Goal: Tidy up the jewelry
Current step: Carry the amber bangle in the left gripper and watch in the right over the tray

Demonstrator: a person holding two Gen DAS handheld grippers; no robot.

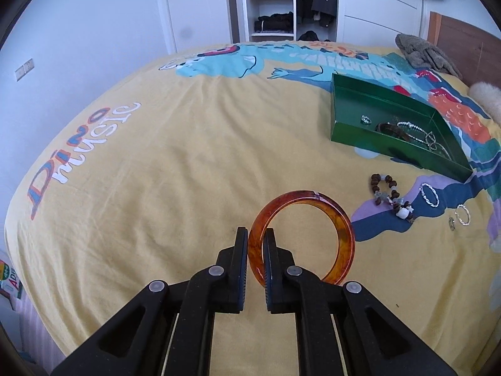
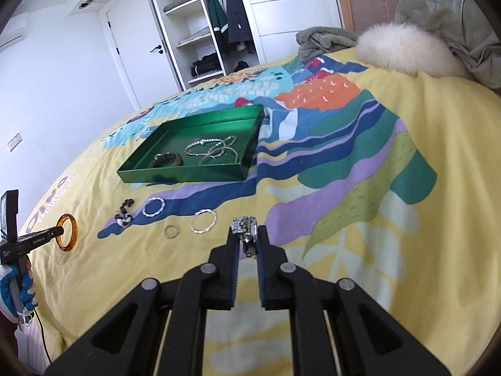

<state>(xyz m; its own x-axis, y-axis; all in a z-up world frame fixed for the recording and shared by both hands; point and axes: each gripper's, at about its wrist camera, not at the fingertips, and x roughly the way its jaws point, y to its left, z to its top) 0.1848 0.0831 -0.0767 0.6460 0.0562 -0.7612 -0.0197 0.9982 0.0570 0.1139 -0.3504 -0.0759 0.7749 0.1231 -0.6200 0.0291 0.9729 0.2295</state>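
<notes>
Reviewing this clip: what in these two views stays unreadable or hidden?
- Left wrist view: the green tray's near wall hides part of the jewelry inside.
- Right wrist view: the silver piece in the right tongs is half covered by the fingers; its type is unclear.
- Left wrist view: the small ring on the bedspread is too small to read.
- Left tongs cover part of the amber bangle.

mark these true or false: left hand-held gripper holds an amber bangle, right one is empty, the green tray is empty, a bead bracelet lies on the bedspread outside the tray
1. Left hand-held gripper holds the amber bangle: true.
2. Right hand-held gripper is empty: false, it pinches a silver metal piece.
3. The green tray is empty: false, it holds silver bracelets and a dark bangle.
4. A bead bracelet lies on the bedspread, outside the tray: true.
</notes>
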